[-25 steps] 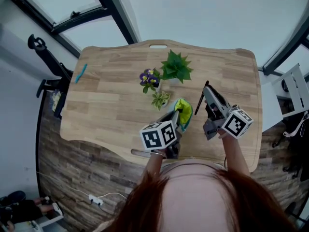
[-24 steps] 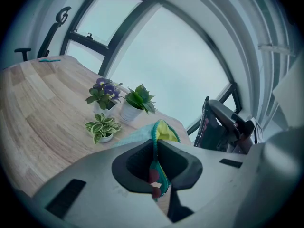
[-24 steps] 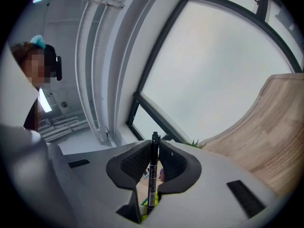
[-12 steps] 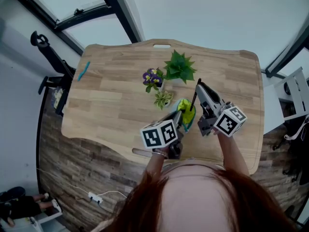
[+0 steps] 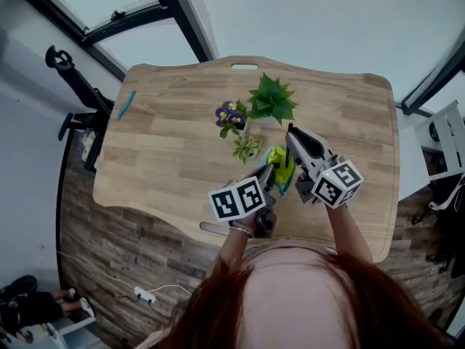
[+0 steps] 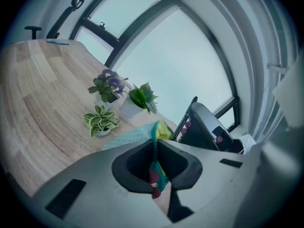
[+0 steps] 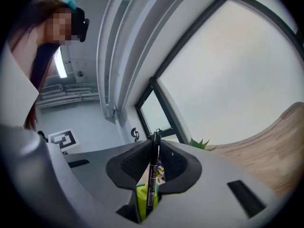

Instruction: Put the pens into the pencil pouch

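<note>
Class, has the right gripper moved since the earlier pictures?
Yes. The right gripper, holding a pen, has moved left, toward the pouch and nearer the green plant.

Pale wooden table [image 5: 160, 151], plank floor [image 5: 91, 249] (darker), black-framed windows [image 5: 98, 9], daylight

The pale tabletop [image 5: 167, 144] is wood-grained planking with a smooth, matt face. The teal-and-yellow pencil pouch [image 6: 135, 135] is soft woven cloth with a toothed zip edge. The slim black pen [image 7: 151, 184] is smooth, slightly glossy plastic with a printed label. The left claw [image 6: 156, 146] and right claw [image 7: 154, 148] have matt grey plastic shells. The right claw's black pads [image 7: 135, 161] are finely stippled.
</note>
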`<state>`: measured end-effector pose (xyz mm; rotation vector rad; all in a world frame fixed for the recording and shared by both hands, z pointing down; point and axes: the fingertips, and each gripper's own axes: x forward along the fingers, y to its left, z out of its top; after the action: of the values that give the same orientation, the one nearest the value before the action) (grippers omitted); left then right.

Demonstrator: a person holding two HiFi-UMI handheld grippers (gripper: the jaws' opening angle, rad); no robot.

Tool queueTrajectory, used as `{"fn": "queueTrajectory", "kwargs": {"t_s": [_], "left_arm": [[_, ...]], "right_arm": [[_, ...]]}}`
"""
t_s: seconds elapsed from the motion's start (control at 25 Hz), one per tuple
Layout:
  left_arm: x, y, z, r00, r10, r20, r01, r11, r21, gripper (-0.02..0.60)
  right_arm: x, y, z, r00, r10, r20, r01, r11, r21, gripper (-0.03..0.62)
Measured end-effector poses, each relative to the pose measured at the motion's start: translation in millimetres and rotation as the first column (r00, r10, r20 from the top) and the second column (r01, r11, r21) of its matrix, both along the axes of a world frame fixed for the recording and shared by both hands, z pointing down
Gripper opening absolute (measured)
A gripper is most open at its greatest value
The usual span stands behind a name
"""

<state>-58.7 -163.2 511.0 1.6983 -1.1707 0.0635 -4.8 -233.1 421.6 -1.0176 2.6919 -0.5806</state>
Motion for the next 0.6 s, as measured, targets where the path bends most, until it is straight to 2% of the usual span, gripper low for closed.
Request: {"fn": "queueTrajectory", "kwargs": {"t_s": [0.28, 0.6], "left_arm": [[-5, -3, 1, 0.999, -0.028, -0.037, 0.028, 1.0, -0.015, 0.021], [-8, -5, 3, 0.998, -0.037, -0.046, 0.036, 0.999, -0.02, 0.021]], "right_arm": [[-3, 10, 14, 0.994, 0.001, -0.105, 0.002, 1.0, 0.027, 0.054], [-1, 23, 28, 0.983, -0.016, -0.185, 0.02, 1.0, 0.018, 0.054]]}}
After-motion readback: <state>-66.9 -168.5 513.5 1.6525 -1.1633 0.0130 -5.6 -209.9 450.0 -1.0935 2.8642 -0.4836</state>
